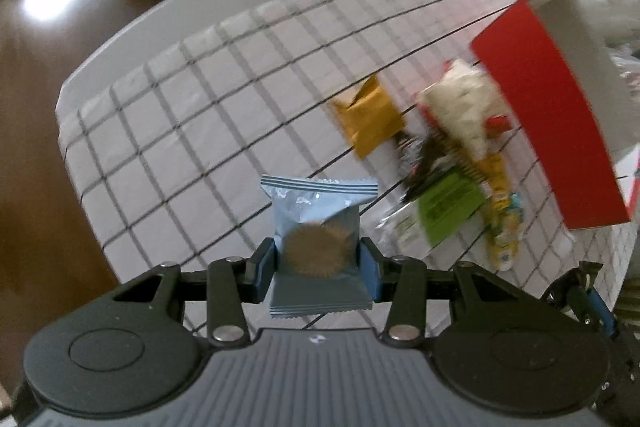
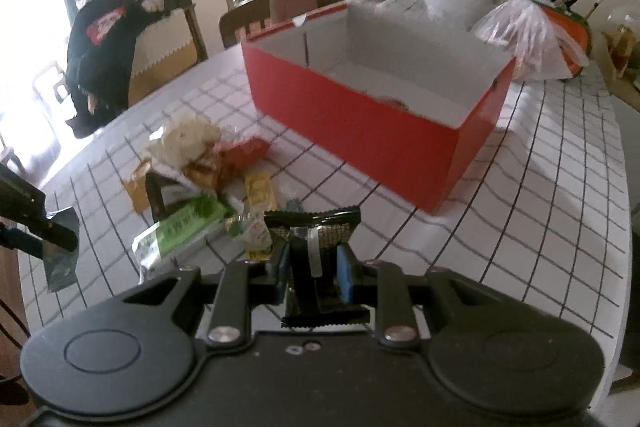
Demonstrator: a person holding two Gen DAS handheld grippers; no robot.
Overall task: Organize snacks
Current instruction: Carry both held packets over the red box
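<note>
My left gripper (image 1: 318, 259) clamps a pale blue foil biscuit packet (image 1: 318, 223); my right gripper (image 2: 314, 267) clamps a black foil snack packet (image 2: 314, 239), both above the checked tablecloth (image 1: 192, 75). Next, I judge, both go into the open red cardboard box (image 2: 360, 131).

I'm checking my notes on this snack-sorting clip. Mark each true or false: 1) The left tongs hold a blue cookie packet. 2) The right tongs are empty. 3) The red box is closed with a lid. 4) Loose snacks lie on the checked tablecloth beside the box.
1) True: the left tongs grip the blue cookie packet.
2) False: the right tongs hold a black snack packet.
3) False: the red box is open on top.
4) True: the snack pile lies on the checked tablecloth beside it.
</note>
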